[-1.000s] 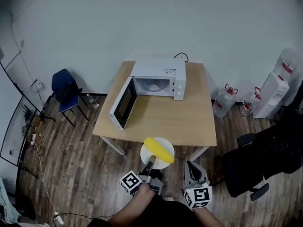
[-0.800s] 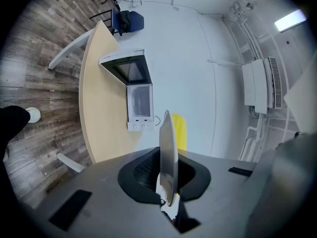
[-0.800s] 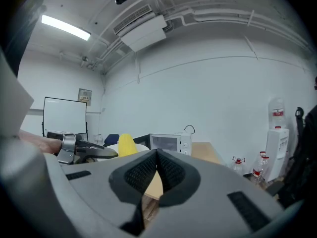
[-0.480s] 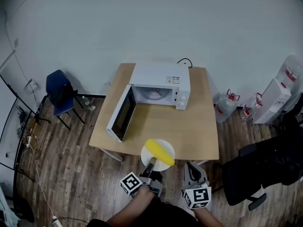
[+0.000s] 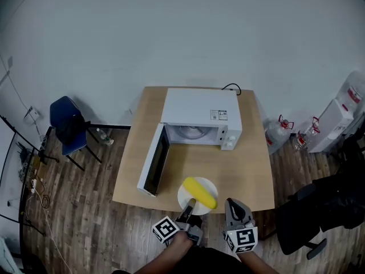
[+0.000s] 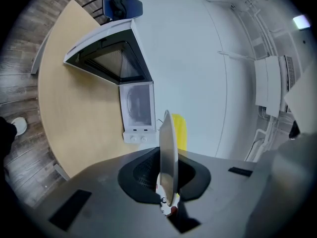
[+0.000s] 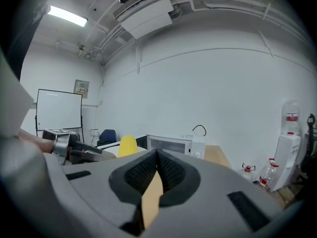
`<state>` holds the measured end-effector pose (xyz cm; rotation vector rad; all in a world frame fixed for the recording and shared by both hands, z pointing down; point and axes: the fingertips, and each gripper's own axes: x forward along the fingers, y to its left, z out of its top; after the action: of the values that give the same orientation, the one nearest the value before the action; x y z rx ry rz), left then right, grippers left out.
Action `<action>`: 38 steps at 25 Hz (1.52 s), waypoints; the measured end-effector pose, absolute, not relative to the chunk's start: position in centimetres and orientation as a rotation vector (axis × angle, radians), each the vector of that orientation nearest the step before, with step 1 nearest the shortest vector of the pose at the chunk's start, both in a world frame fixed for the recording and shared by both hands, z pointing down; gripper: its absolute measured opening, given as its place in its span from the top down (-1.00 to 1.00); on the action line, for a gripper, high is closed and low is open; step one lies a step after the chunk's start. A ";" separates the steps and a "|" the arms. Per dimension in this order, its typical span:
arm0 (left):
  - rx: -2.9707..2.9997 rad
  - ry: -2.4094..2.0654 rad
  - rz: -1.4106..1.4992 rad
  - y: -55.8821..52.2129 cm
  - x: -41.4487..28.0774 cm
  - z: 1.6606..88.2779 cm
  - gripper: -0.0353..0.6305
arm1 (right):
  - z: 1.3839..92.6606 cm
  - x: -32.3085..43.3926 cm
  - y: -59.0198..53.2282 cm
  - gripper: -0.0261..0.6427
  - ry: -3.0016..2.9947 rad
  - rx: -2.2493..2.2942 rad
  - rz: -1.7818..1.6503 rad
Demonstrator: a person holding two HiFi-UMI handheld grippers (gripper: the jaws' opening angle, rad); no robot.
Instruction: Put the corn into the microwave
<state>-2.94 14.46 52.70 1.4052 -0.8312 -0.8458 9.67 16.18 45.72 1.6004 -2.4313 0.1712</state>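
Wooden table, plank floor, white wall. Plate clamped in left gripper; right gripper apparently shut, empty.

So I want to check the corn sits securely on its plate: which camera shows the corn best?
The head view: the whole corn lies on the white plate. The left gripper view shows only a strip of corn behind the edge-on plate; the right gripper view, just one end.
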 end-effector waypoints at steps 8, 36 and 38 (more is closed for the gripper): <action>1.408 -0.812 -0.766 9.2 -4.7 53.8 0.84 | 45.7 7.4 10.8 0.74 -2.391 1.675 0.186; 1.350 -0.818 -0.822 -3.6 -5.9 58.6 0.84 | 47.7 7.8 0.7 0.74 -2.340 1.710 0.248; 1.345 -0.837 -0.820 -4.7 -5.8 59.0 0.84 | 48.0 7.8 -0.6 0.74 -2.344 1.695 0.263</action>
<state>-5.77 -4.66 59.05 1.3447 -0.8371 -0.8196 7.85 -0.60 47.98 1.6953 -2.3437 0.2626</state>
